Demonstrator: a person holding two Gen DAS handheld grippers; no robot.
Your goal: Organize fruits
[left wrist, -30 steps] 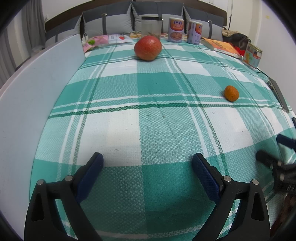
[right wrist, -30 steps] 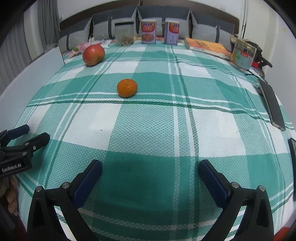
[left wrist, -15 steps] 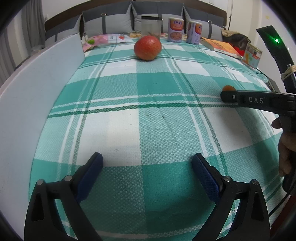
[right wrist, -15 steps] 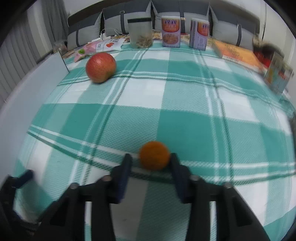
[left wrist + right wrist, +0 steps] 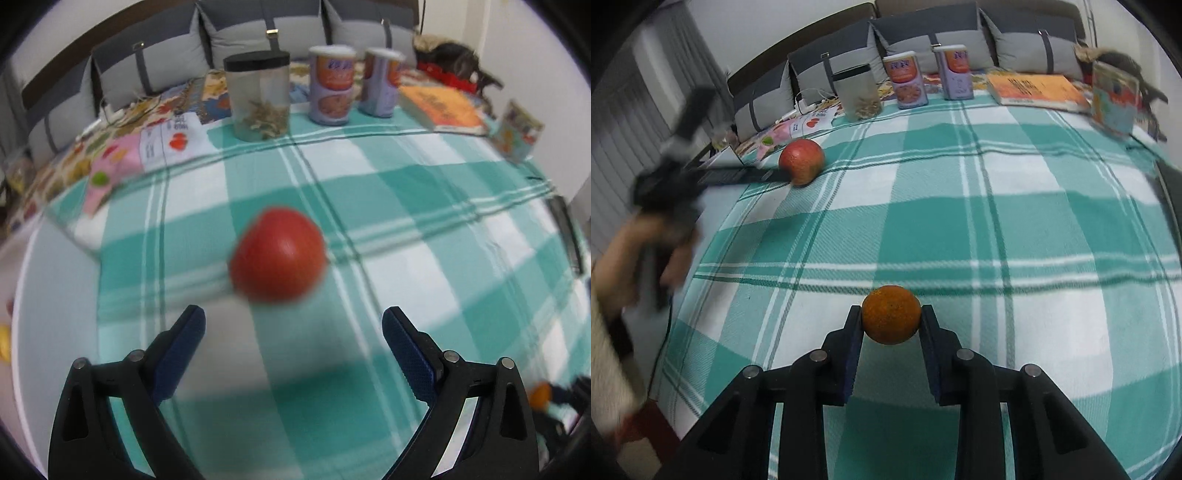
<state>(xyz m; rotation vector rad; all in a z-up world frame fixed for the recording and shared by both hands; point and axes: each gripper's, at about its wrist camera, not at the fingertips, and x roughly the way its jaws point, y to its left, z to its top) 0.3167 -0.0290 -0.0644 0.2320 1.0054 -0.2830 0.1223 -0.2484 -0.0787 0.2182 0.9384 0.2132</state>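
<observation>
A small orange sits between the blue pads of my right gripper, which is shut on it just above the green checked cloth. A red apple, blurred, lies on the cloth just ahead of my left gripper, whose fingers stand wide open with nothing between them. From the right wrist view the apple rests far left, and the left gripper, held by a hand, reaches its near side. The orange shows at the lower right edge of the left wrist view.
At the back stand a clear jar with a black lid, two cans and an orange book. A white board lies along the cloth's left side. A dark flat device lies near the right edge.
My right gripper moved forward to the orange, shut on it and lifted it slightly. My left gripper moved far forward, close to the apple, still open.
</observation>
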